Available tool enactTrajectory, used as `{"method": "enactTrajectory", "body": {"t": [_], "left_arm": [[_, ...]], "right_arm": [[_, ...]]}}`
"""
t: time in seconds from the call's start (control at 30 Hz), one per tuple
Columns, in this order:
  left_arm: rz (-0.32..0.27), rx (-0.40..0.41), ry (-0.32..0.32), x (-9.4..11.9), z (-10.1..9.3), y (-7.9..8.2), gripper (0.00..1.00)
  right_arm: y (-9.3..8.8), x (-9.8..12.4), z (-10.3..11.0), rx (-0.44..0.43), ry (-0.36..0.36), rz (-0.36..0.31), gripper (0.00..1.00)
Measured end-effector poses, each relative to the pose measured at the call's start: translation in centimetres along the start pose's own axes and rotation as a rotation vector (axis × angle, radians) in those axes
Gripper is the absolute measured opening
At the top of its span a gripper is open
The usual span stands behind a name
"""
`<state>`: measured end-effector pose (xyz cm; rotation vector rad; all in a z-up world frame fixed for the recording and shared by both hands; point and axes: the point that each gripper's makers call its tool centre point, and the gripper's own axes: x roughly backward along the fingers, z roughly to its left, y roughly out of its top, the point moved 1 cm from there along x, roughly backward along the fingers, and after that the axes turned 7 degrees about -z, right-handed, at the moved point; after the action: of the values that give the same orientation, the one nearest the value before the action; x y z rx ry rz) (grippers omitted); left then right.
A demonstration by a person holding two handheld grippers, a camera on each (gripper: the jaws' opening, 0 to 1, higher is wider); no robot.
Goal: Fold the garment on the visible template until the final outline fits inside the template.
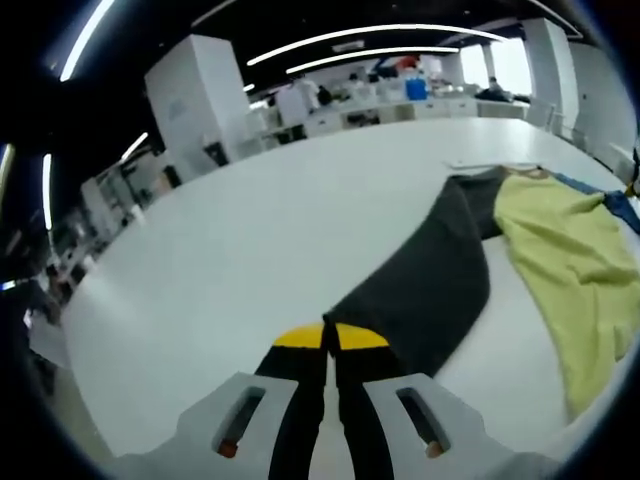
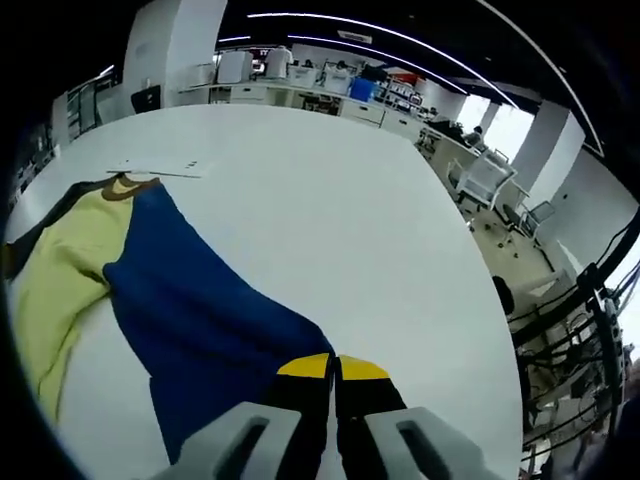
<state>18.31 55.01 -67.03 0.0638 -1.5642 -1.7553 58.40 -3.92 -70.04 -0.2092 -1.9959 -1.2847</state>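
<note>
While the garment (image 1: 560, 250) lies spread on the white table (image 1: 250, 250), each gripper pinches 1 corner of it. In the left gripper view, the left gripper (image 1: 329, 337) has its 2 yellow-tipped jaws pressed together on the end of the dark grey part (image 1: 425, 285), which looks like a sleeve or a side panel. This grey part runs from the jaws up and to the right, and it joins the yellow-green body at the neck. The yellow-green cloth is soft and wrinkled, with some folds near its lower edge. A narrow strip of blue (image 1: 610, 205) shows just beyond it at the right border.

In the right gripper view, the right gripper (image 2: 335, 367) is also closed, and its jaws clamp the end of the blue part (image 2: 200, 310) of the same garment (image 2: 70, 260). The blue cloth is broad and rather flat, and it goes from the jaws up and left to the collar (image 2: 122, 187), which has a brownish edge. The yellow-green middle lies to the left of the blue, partly bunched. A bit of dark grey shows at the far left border.

A thin white sheet (image 2: 160, 168) lies flat on the table just beyond the collar; I cannot tell whether it is the template. The garment has 3 colours: grey, yellow-green and blue. Behind the table there are white cabinets (image 1: 205, 100), desks and chairs (image 2: 485, 180).
</note>
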Motion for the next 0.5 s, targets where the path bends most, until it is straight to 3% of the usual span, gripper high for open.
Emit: {"method": "enactTrajectory", "body": {"t": [0.23,0.3,0.5], "left_arm": [[0.001,-0.002,-0.005,0.1,-0.1,0.0,0.01],[0.001,-0.007,-0.001,0.2,-0.1,0.0,0.05],[-0.014,-0.004,-0.028,1.0,-0.7,0.8,0.22]], "right_arm": [[-0.5,-0.1,0.7,-0.041,0.025,0.010,0.00],[0.1,0.2,1.1,-0.089,0.041,-0.020,0.00],[1.2,1.2,2.2,-0.098,0.083,-0.049,0.14]]}}
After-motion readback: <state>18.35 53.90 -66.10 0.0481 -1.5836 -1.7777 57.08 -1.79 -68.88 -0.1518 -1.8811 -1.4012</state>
